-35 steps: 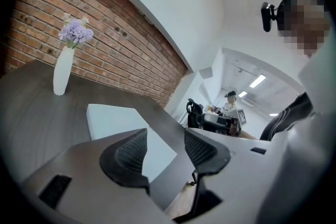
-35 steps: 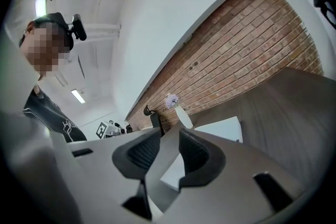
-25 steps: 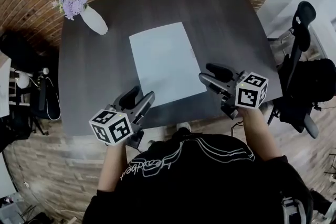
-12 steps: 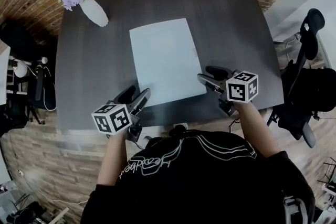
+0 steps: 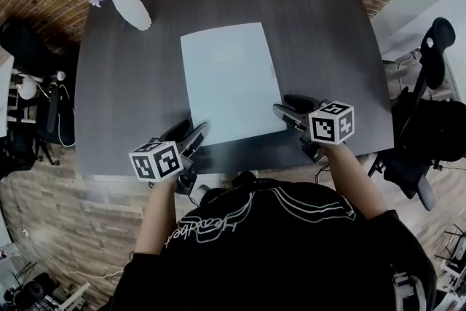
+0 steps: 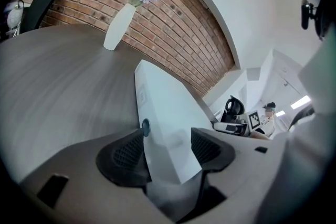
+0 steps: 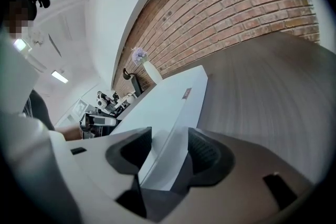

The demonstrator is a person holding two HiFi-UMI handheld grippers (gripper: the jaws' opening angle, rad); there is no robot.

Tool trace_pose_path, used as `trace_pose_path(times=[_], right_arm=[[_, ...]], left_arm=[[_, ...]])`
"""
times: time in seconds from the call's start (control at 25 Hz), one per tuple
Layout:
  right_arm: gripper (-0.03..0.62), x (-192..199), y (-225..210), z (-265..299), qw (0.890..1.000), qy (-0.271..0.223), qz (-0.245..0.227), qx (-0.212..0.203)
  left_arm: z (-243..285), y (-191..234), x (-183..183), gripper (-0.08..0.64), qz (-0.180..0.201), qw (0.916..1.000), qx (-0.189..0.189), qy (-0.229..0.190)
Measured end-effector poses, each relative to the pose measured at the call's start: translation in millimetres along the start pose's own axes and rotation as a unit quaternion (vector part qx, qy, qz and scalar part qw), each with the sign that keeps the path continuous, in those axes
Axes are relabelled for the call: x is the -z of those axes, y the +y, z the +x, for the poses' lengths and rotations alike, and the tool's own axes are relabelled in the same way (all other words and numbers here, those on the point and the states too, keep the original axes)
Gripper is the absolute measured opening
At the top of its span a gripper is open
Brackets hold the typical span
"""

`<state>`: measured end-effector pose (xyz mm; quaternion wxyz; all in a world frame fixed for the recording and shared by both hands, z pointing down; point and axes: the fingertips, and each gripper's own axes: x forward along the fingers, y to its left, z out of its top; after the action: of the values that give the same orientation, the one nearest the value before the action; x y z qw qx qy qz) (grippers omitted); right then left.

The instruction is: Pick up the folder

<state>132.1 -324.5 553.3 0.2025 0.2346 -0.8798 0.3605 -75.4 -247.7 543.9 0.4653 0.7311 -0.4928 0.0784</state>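
Observation:
A light blue folder [image 5: 229, 80] lies flat on the dark table [image 5: 124, 105], long side running away from me. My left gripper [image 5: 195, 127] is down at its near left corner. In the left gripper view that corner [image 6: 165, 113] sits between the jaws of the left gripper [image 6: 168, 137]; they have just been opening and stand apart around it. My right gripper [image 5: 282, 105] is at the near right corner. In the right gripper view the folder's edge [image 7: 170, 99] runs between the spread jaws of the right gripper [image 7: 169, 139].
A white vase of purple flowers [image 5: 129, 6] stands at the table's far left corner. A black office chair [image 5: 428, 76] is off the table's right side. A brick wall runs behind the table. The table's near edge lies just under both grippers.
Both grippers have come down and slightly forward, from above the table's near edge onto the folder's two near corners. The folder has not moved.

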Motion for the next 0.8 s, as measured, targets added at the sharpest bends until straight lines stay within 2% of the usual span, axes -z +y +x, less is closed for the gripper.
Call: trace_pose_path(times=[0.2, 0.36, 0.8], right_arm=[[0.178, -0.8, 2.2, 0.7, 1.0, 0.003, -0.003, -0.006], [0.142, 0.9, 4.6, 0.4, 1.0, 0.0, 0.003, -0.013], [0.137, 1.1, 5.1, 0.1, 1.0, -0.001, 0.001, -0.002]], left_arm=[[1.6, 0.2, 2.6, 0.233, 0.002, 1.0, -0.002, 0.004], [2.8, -1.5, 5.0, 0.222, -0.001, 1.0, 0.0, 0.004], [3.9, -0.8, 5.8, 0.209, -0.004, 1.0, 0.001, 0.004]])
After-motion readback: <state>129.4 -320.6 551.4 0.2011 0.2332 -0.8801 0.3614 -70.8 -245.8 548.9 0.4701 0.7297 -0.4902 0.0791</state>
